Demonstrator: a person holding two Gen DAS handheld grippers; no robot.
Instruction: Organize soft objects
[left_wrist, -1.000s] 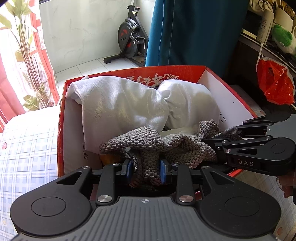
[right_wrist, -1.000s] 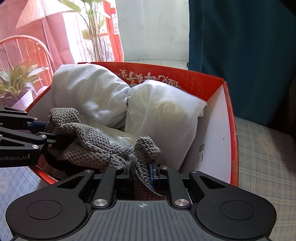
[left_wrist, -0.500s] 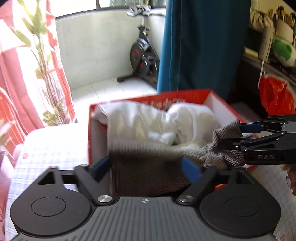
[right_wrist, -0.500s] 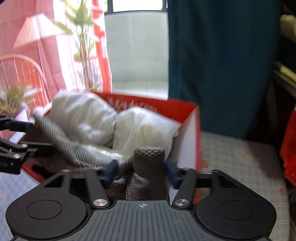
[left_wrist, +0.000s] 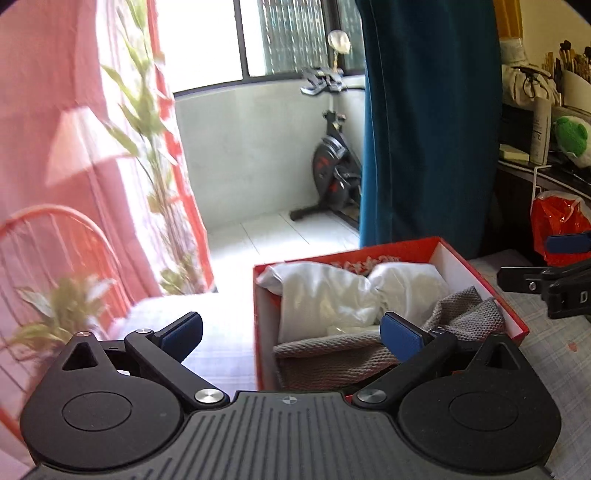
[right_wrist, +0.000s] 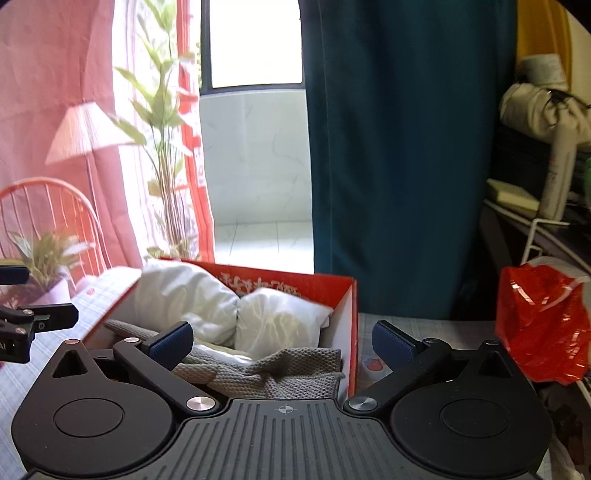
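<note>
A grey knitted cloth (left_wrist: 332, 360) (right_wrist: 288, 369) lies loose across the near end of a red box (left_wrist: 498, 306) (right_wrist: 349, 314). Behind it in the box sit two white cushions (left_wrist: 325, 295) (right_wrist: 192, 295). My left gripper (left_wrist: 291, 332) hangs above and in front of the box, its jaws opening wide and its pads touching nothing. My right gripper (right_wrist: 282, 339) is likewise raised, its jaws opening, with the cloth below them and untouched. Each gripper shows at the edge of the other's view: right gripper (left_wrist: 546, 260), left gripper (right_wrist: 33, 295).
The box stands on a checked bed cover (left_wrist: 546, 332). A red plastic bag (right_wrist: 539, 321) hangs at the right below a cluttered shelf (left_wrist: 535, 158). Beyond are a teal curtain (right_wrist: 388, 166), an exercise bike (left_wrist: 332, 173), a tall plant (right_wrist: 162, 129) and a red chair (right_wrist: 48, 218).
Both grippers were shut on the grey cloth; their jaws have opened and let it go. Both have pulled back and up, so the box looks smaller and lower.
</note>
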